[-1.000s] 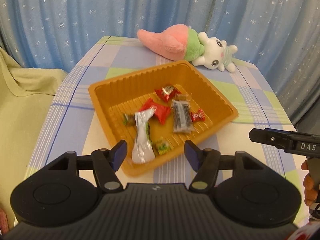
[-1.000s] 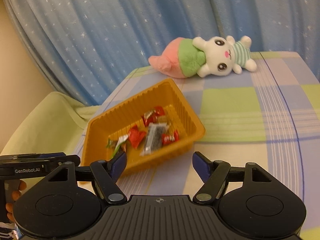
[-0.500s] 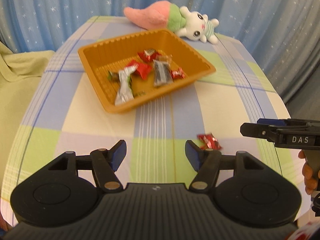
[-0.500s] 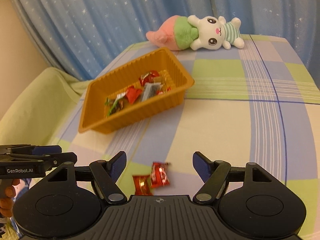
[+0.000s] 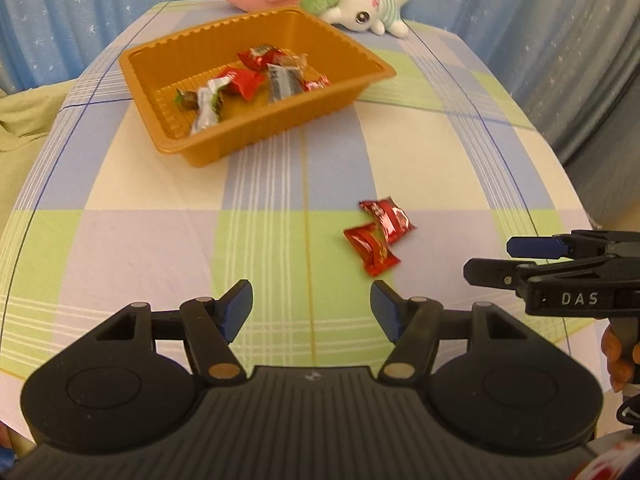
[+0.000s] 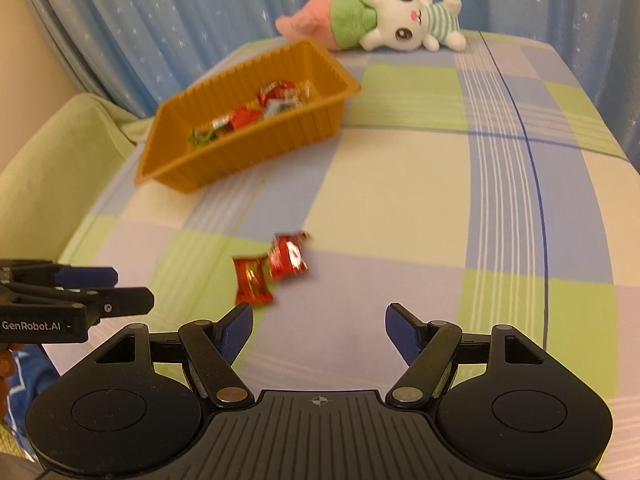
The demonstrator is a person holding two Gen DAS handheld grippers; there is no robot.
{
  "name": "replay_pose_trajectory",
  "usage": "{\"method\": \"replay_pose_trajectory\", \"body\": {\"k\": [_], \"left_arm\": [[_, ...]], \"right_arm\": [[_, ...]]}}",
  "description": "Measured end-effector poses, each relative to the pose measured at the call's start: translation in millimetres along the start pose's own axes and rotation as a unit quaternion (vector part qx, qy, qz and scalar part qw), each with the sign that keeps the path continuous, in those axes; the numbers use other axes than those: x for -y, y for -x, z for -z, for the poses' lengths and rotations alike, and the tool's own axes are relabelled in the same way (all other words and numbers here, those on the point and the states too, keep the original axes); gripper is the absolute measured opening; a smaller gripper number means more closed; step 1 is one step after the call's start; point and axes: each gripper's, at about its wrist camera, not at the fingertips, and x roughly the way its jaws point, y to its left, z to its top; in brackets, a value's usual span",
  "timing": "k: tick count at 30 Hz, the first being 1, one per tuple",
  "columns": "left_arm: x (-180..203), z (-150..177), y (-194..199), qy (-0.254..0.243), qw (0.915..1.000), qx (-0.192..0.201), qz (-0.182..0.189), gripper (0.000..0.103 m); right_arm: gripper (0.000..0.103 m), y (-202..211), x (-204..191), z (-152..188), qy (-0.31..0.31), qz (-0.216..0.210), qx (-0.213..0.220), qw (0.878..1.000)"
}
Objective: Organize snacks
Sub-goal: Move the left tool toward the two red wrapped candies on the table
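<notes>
On the checked tabletop [image 5: 160, 240], two red candies [image 5: 378, 236] lie touching, well short of the tray [image 5: 192, 152]. They sit ahead-right of the left hand-held gripper [image 5: 311, 310] and ahead-left of the right hand-held gripper [image 6: 319, 334]. Both are wide open and empty.

blue star-print curtain [image 5: 560, 40] behind checked tablecloth [image 5: 120, 240]

We see warm, even indoor light with soft, faint shadows. Both fisheye views bend the checked tablecloth [image 5: 304, 184] at the edges and darken the corners. The two red foil-wrapped candies [image 6: 270, 268] glint slightly and look motion-blurred, more so in the right view.
</notes>
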Motion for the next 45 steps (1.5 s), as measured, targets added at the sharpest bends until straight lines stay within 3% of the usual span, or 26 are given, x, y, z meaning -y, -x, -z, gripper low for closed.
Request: {"method": "replay_pose_trajectory", "body": {"k": [11,28,45], "left_arm": [[22,6,-19,-0.013,0.9998,-0.018,0.001,0.068],[43,-11,-51,-0.011,0.9996,-0.025,0.006,0.068],[33,-30,-81,-0.008,0.9994,-0.018,-0.028,0.059]], "right_arm": [[0.073,-6,11,13,-0.001,0.033,-0.023,0.999],[0.073,-11,35,7,-0.026,0.031,-0.026,0.999],[0.073,-12,53,2,-0.049,0.034,-0.022,0.998]]}}
